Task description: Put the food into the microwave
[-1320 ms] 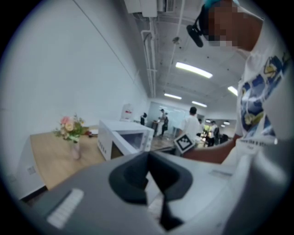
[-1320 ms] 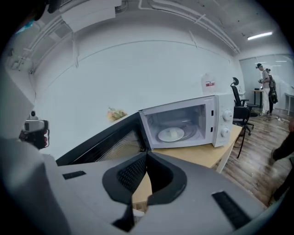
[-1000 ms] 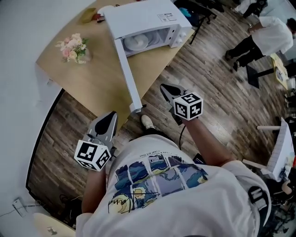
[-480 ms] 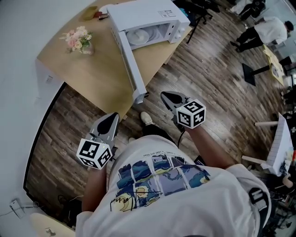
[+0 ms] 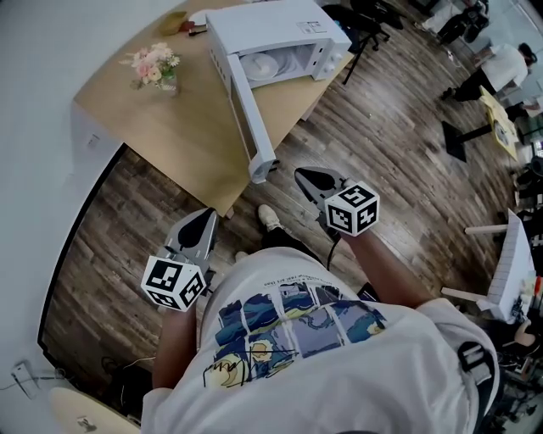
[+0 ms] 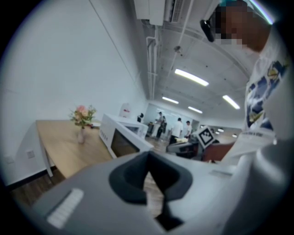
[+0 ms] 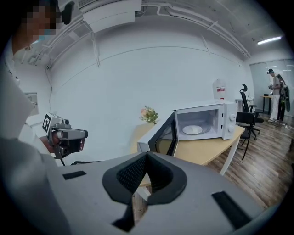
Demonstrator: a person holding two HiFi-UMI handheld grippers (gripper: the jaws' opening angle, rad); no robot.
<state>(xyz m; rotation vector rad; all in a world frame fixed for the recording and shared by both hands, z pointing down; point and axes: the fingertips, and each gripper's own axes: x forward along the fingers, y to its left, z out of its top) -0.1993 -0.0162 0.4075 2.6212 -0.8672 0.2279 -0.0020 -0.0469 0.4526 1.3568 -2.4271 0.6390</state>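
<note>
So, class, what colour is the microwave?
The microwave is white; the right gripper view shows it best.

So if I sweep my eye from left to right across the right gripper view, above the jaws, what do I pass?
The left gripper, then the flowers, the microwave with its door open, an office chair, and people standing at the far right.

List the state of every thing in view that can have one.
microwave: only its bare turntable plate inside.
microwave door: swung wide open.
left gripper: jaws together, empty.
right gripper: jaws together, empty.
flower vase: upright on the table.
</note>
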